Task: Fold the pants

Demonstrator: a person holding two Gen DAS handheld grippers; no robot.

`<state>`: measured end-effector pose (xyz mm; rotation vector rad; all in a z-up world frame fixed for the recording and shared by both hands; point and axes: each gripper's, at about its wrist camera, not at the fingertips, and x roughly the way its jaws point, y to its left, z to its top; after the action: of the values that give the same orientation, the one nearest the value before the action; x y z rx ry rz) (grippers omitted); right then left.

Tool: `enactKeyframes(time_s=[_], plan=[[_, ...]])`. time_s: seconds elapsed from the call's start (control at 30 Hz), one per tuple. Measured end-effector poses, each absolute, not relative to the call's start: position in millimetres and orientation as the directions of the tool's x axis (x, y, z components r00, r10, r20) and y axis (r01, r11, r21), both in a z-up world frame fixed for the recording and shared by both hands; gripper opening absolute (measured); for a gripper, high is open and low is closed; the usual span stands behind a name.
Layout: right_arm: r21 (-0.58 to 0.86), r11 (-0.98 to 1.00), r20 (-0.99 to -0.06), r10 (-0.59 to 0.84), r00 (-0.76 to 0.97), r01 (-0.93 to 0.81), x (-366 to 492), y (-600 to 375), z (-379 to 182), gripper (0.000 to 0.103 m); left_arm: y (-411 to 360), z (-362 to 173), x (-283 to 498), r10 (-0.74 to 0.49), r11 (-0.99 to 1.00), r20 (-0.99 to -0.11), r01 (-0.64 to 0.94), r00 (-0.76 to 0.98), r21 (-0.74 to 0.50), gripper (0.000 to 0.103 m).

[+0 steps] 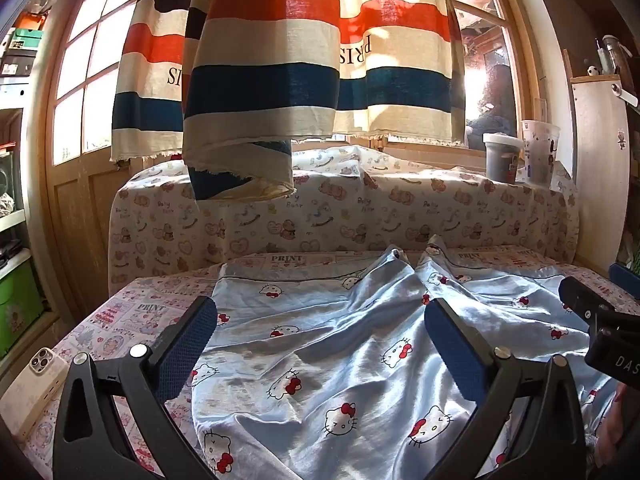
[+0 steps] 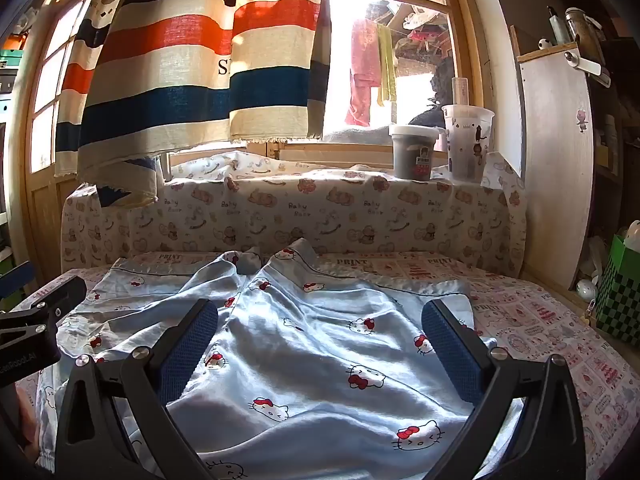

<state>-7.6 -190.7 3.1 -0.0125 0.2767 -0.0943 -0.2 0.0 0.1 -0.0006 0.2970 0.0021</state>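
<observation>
Two grippers are being held over one pair of pants. The left gripper (image 1: 320, 344) is being kept spread wide, its two blue-padded fingers (image 1: 188, 344) standing well apart with nothing clasped between them; it is being held low and level above the cloth, pointing toward the far wall. The right gripper (image 2: 320, 344) is likewise being held released, its two blue pads (image 2: 452, 344) parted and closing on nothing, in the same low, forward-pointing pose. Each gripper is being seen at the edge of the other's view, so the two are being held side by side.

The pants (image 1: 340, 360), of shiny pale blue cloth printed with cat faces and red bows, are being seen spread flat but wrinkled beneath both grippers, the two legs running away toward the wall and meeting in a ridge at the middle (image 2: 256, 276).

The pants are being borne by a bed (image 2: 560, 320) covered with a pink-and-white printed sheet. One white phone (image 1: 40, 376) is lying on the sheet at the left edge. Behind the bed a ledge is being draped with a bear-print cloth (image 1: 360, 216), and two containers are standing on it: one grey tub (image 2: 414, 152) and one clear printed cup (image 2: 467, 142), just beside each other. One striped curtain (image 1: 280, 60) of cream, red, blue and dark bands is hanging over a wood-framed window (image 2: 400, 40).
</observation>
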Motion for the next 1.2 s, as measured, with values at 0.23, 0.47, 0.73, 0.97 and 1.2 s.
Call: enactKeyframes(time_s=[0.23, 0.47, 0.73, 0.97, 1.2], plan=[[-0.025, 0.996, -0.270, -0.095, 0.958, 0.091, -7.8, -190.6, 3.0, 0.103, -0.2, 0.1, -0.3, 0.002, 1.000, -0.295, -0.002, 0.955, 0.000, 0.103], [-0.025, 0.996, -0.270, -0.094, 0.958, 0.091, -7.7, -190.8, 2.7, 0.103, 0.0, -0.1, 0.3, 0.006, 1.000, -0.301, -0.006, 0.954, 0.000, 0.103], [-0.025, 0.996, -0.269, -0.095, 0.958, 0.091, -7.9, -191.2, 2.5, 0.103, 0.1, -0.2, 0.9, 0.007, 1.000, -0.300, -0.007, 0.954, 0.001, 0.103], [-0.025, 0.996, -0.270, -0.095, 0.958, 0.091, -7.6, -191.6, 2.5, 0.103, 0.4, -0.1, 0.6, 0.008, 1.000, -0.299, -0.009, 0.954, 0.000, 0.103], [-0.025, 0.996, -0.269, -0.095, 0.958, 0.091, -7.5, -191.7, 2.5, 0.103, 0.5, -0.2, 0.7, 0.007, 1.000, -0.299, -0.007, 0.954, 0.000, 0.103]])
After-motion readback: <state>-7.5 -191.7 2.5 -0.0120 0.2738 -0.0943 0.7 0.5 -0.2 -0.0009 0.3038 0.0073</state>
